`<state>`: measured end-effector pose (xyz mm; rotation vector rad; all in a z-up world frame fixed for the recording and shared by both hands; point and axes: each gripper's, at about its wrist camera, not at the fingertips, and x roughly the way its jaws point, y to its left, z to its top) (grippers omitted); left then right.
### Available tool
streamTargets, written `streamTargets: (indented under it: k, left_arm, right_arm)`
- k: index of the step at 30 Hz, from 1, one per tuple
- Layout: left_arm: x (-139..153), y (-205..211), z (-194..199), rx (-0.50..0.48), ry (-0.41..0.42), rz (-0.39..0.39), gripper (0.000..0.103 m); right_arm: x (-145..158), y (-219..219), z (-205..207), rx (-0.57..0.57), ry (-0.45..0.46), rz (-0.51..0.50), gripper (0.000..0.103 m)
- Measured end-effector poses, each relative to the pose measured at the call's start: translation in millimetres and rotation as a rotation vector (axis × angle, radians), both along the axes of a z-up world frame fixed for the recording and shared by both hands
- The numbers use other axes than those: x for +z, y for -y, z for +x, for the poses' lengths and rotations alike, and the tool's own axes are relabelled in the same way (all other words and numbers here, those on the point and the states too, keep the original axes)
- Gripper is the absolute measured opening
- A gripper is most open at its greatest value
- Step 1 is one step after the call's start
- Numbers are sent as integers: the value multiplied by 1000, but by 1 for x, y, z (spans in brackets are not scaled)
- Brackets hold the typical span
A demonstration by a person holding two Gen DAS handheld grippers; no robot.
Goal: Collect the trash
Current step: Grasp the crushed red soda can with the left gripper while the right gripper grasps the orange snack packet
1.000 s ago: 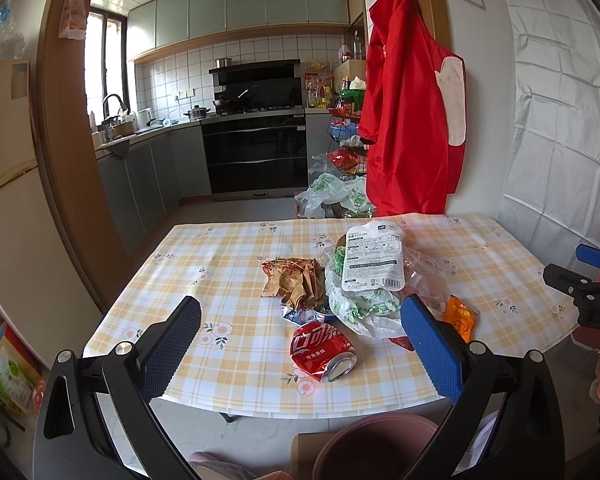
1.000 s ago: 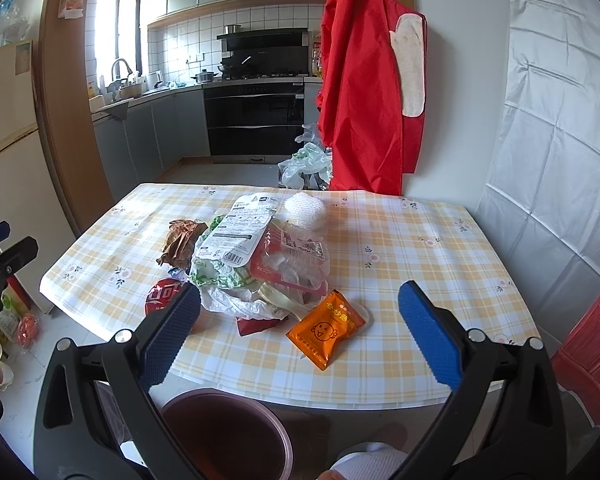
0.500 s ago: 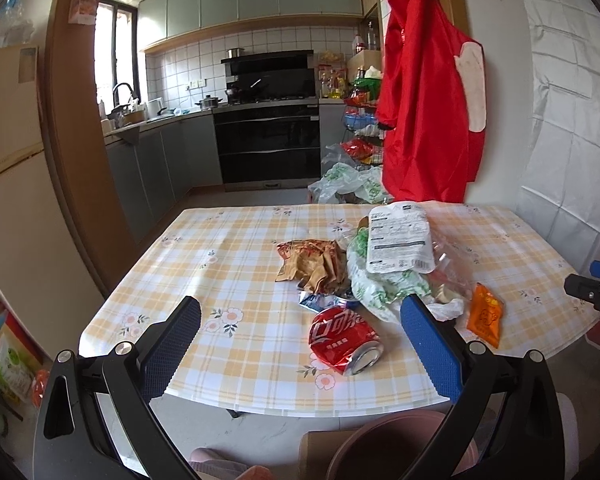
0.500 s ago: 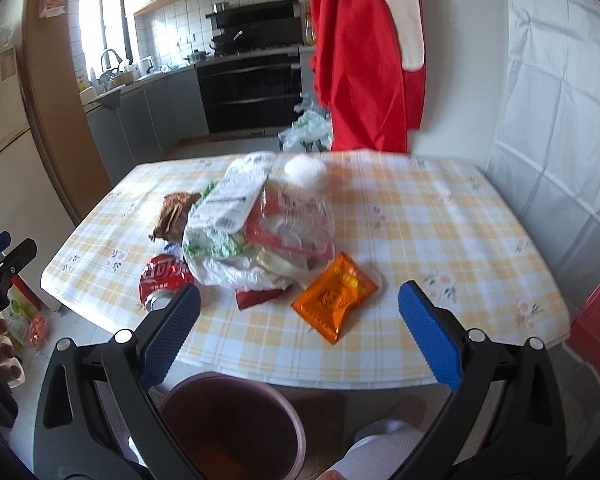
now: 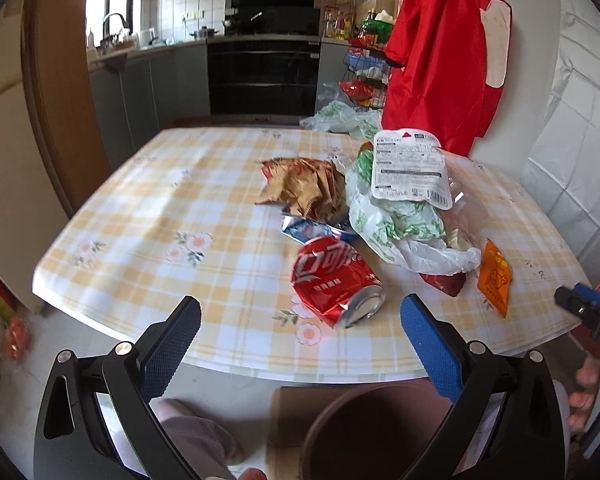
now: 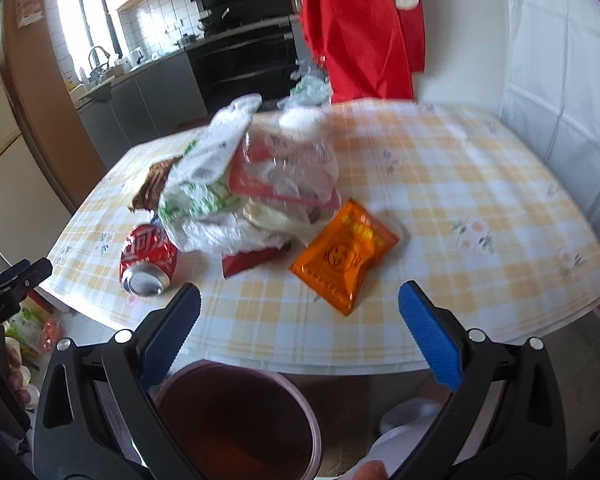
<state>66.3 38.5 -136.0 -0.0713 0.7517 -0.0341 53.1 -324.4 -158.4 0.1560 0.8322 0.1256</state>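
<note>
Trash heap (image 5: 400, 204) sits mid-tabletop (image 5: 180, 216); crushed can (image 5: 336, 280) near your front edge. Both your tools, left (image 5: 300, 336) and right (image 6: 299, 318), gape empty. Bin (image 6: 236, 420) below, contents blurred.

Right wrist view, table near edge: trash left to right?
Crushed red can → dark red wrapper → orange sachet. The bag pile behind them overlaps all three, so it is left out.
</note>
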Motion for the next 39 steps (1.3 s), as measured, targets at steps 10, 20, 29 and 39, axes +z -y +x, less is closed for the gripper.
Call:
streamTargets:
  k: [10,20,29,39]
  left_arm:
    - [-61,-20,65,-5,-151,-311,74]
    - [-119,-42,105,62,-286,-617,55]
    - [-125,-36,108,24,-266,-645,16]
    - [-93,-16,88,-68,-163,-507,11]
  right_arm:
    - [-50,11,21,-38,-106,-72,97]
    - [-73,40,49,-112,-145,4,97]
    - [-82,49,95,-184,-134,112,97]
    - [-98,24,123,-225,-152,84,97]
